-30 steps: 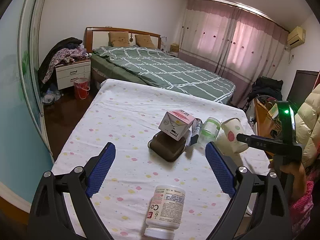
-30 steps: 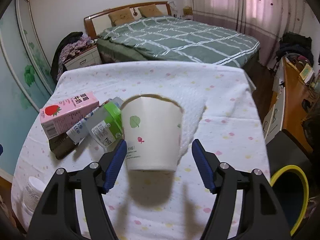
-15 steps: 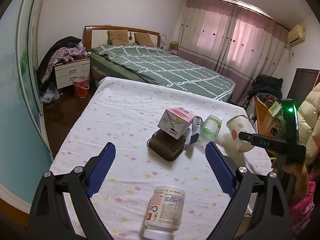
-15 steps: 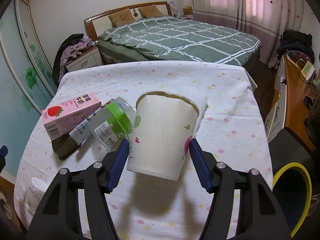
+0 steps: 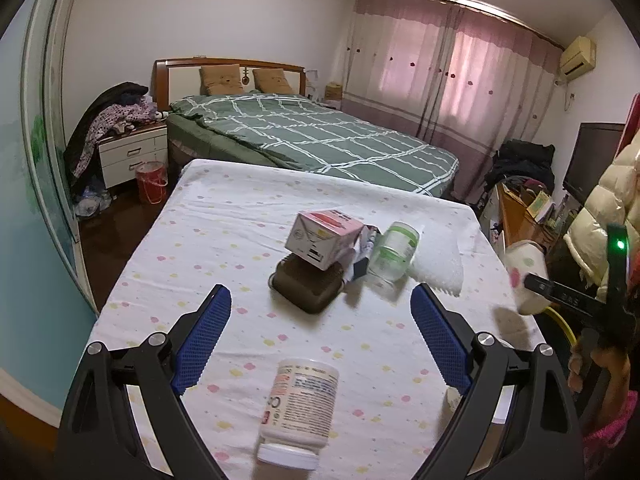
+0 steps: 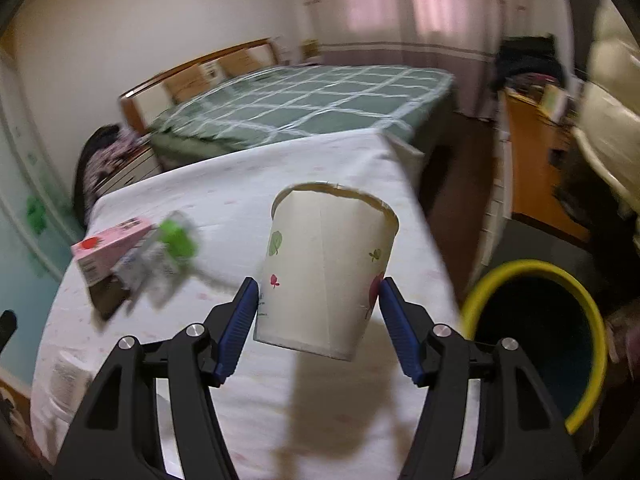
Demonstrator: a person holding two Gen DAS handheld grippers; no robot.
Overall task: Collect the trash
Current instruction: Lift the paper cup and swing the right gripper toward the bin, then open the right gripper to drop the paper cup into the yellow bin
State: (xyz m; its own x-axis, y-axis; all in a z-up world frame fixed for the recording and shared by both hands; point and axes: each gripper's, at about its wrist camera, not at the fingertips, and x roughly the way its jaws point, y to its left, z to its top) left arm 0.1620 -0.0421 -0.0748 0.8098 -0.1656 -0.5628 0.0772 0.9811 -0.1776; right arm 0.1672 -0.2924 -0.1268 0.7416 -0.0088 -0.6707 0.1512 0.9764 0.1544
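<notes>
Paper cup clamped between the right gripper pads, lifted clear of the table beside the yellow-rimmed bin; next, carry over and release; left gripper idle, jaws apart, holding nothing

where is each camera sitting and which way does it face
Left wrist: on the left hand-held gripper, looking down the table toward the bed; its open blue fingers and the person's hand show.
Right wrist: on the right hand-held gripper, tilted toward the yellow-rimmed bin; its fingers clamp the paper cup.
Shared: cup, pink carton, bed.
</notes>
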